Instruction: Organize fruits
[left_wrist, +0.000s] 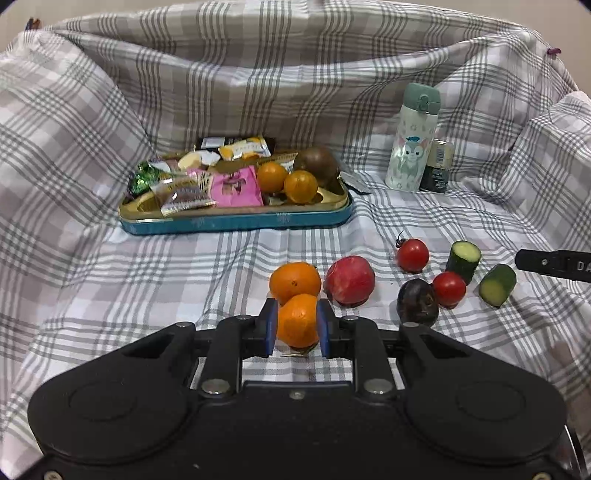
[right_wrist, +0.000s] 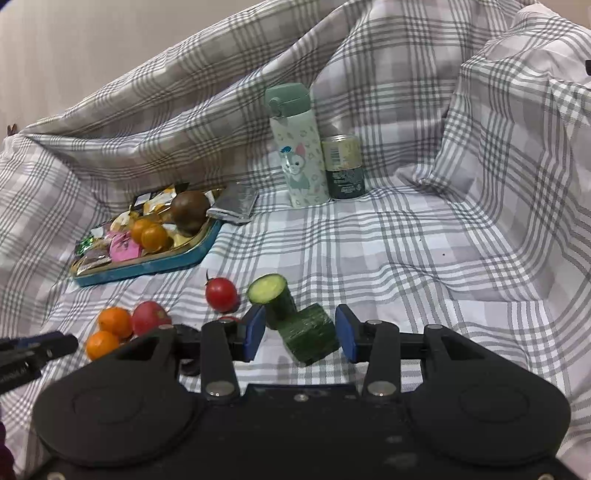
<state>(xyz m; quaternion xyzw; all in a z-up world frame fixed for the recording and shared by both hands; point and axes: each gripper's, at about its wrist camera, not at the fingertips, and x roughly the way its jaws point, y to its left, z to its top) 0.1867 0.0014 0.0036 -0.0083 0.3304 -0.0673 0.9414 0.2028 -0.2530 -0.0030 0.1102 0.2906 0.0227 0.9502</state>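
Note:
My left gripper (left_wrist: 297, 325) is shut on a small orange (left_wrist: 297, 320) low over the checked cloth. A second orange (left_wrist: 294, 281) and a red apple (left_wrist: 349, 280) lie just beyond it. To the right lie two cherry tomatoes (left_wrist: 413, 254), a dark plum (left_wrist: 417, 301) and two cucumber pieces (left_wrist: 463, 260). My right gripper (right_wrist: 300, 332) is open, its blue pads either side of a cucumber piece (right_wrist: 309, 334) lying on the cloth. Another cucumber piece (right_wrist: 271, 295) stands just behind it. The teal tray (left_wrist: 236, 221) holds two oranges (left_wrist: 300, 186) and a brown fruit.
The tray also holds several wrapped snacks (left_wrist: 236, 184). A pale green bottle (left_wrist: 412, 136) and a small can (left_wrist: 439, 166) stand at the back right. The checked cloth (left_wrist: 110, 258) rises in folds on all sides. A silver packet (right_wrist: 234, 203) lies by the tray.

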